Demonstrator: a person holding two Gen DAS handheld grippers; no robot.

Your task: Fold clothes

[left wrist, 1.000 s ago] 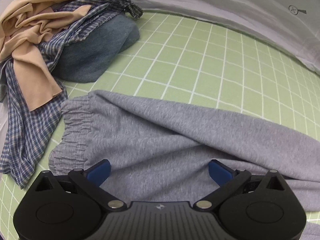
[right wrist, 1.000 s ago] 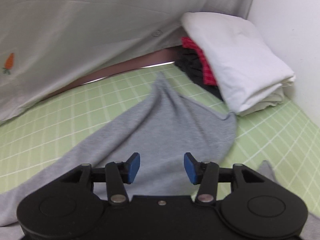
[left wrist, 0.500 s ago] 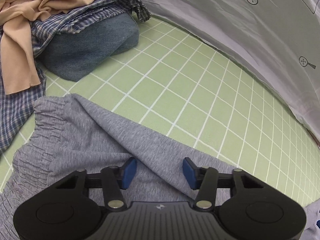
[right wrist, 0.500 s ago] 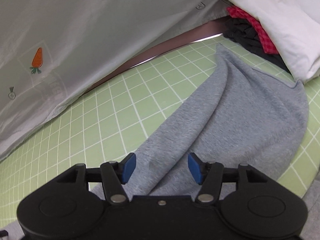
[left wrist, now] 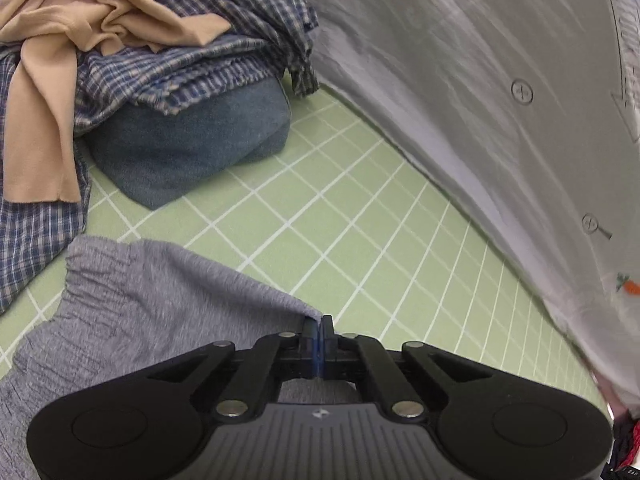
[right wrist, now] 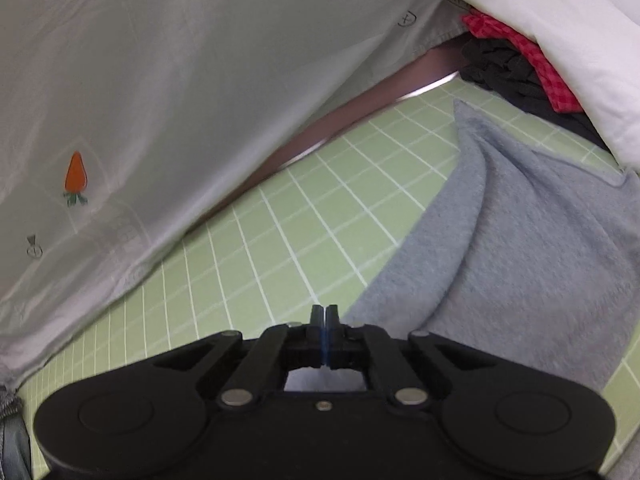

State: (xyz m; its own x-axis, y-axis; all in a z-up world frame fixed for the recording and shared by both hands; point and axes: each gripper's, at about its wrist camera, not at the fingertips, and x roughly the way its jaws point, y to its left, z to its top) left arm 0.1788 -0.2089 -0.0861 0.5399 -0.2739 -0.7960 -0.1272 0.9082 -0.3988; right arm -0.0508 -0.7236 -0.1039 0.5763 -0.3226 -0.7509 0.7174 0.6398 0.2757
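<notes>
A grey sweat garment [left wrist: 132, 304] with a gathered elastic band lies on the green grid mat [left wrist: 360, 220]. My left gripper [left wrist: 317, 326] is shut on a raised fold at the garment's far edge, and the cloth peaks up to the fingertips. In the right wrist view the same grey garment [right wrist: 520, 264] spreads to the right, one corner reaching back toward a folded stack. My right gripper [right wrist: 324, 314] is shut at the garment's left edge, with grey cloth showing in the gap below its fingers.
A pile of a beige top [left wrist: 80, 32], a blue plaid shirt [left wrist: 192, 64] and folded denim [left wrist: 192, 148] sits at the left. A white printed sheet [right wrist: 180, 80] hangs along the back. A stack of white [right wrist: 560, 32], red and black clothes stands at the right.
Both grippers went from open above the grey garment to shut on its far edge. Both views have tilted up toward the sheet at the back.
</notes>
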